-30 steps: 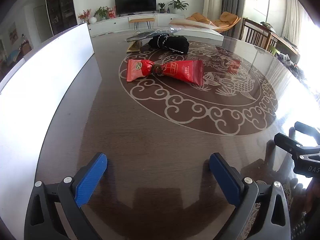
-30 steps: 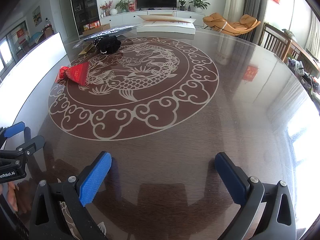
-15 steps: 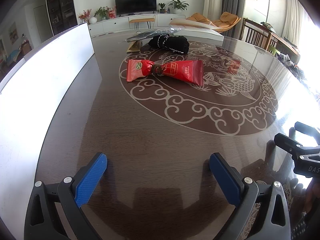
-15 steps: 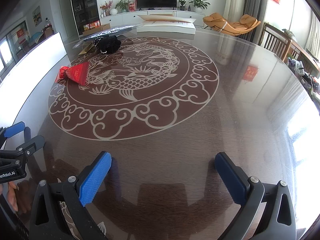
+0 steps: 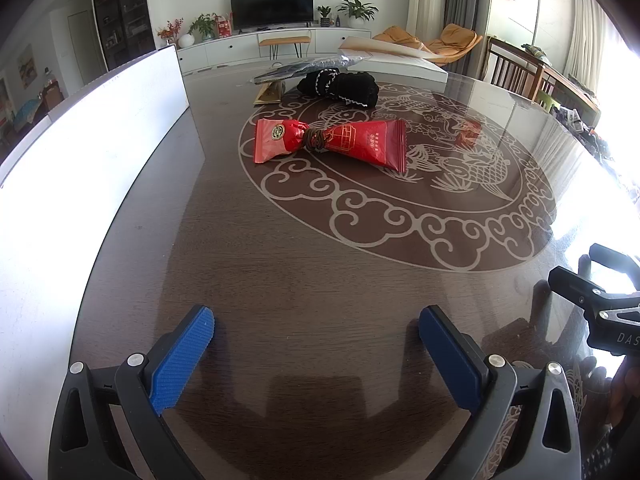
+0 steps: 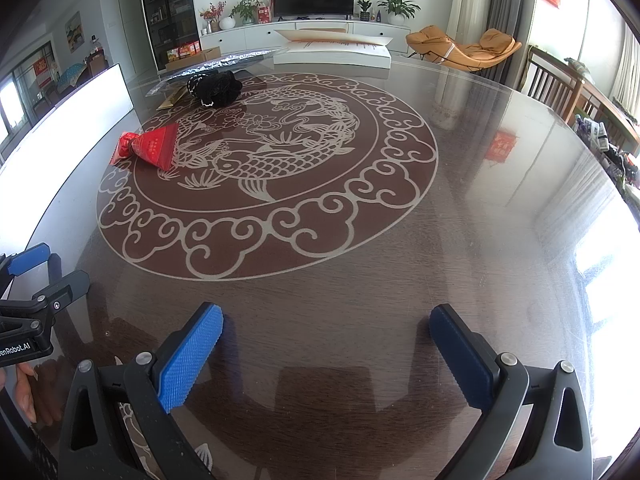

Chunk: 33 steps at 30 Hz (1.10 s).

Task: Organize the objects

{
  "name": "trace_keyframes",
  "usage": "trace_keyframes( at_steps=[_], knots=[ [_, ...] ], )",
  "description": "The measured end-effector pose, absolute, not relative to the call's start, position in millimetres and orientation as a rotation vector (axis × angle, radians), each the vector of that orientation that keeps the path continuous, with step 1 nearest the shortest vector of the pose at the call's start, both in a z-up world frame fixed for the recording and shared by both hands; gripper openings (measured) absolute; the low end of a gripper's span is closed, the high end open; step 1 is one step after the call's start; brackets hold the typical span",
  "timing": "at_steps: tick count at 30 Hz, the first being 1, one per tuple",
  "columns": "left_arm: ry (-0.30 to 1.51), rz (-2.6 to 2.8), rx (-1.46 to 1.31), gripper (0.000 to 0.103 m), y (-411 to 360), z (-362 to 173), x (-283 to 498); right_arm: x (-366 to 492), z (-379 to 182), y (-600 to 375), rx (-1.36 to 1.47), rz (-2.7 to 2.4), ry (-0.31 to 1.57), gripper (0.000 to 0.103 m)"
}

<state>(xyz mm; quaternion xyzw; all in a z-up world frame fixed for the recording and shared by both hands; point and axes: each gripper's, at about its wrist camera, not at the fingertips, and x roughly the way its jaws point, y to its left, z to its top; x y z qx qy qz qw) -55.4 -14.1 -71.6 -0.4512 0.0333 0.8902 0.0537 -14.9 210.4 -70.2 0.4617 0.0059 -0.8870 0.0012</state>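
A red snack packet [image 5: 332, 141] tied in the middle lies on the dark round table [image 5: 280, 280], on the left of the fish pattern; it also shows in the right wrist view [image 6: 150, 148]. A black cloth bundle [image 5: 342, 86] lies behind it, also in the right wrist view [image 6: 216, 88]. My left gripper [image 5: 316, 332] is open and empty, low over the near table, well short of the packet. My right gripper [image 6: 326, 330] is open and empty, beside it to the right.
A white board [image 5: 100, 128] stands along the table's left edge. A silver foil bag [image 5: 308, 67], a tan packet [image 5: 270, 94] and a flat white box [image 6: 336, 54] lie at the far side. Chairs [image 6: 560, 84] stand to the right.
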Motion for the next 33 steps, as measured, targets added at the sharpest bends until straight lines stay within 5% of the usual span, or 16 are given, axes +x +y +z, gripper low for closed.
trace_keyframes(
  at_steps=[33],
  knots=[
    [0.050, 2.771, -1.386, 0.103, -60.9, -73.2, -60.7, -28.2, -69.1, 204.3, 1.472, -2.707, 0.054, 0.103]
  ],
)
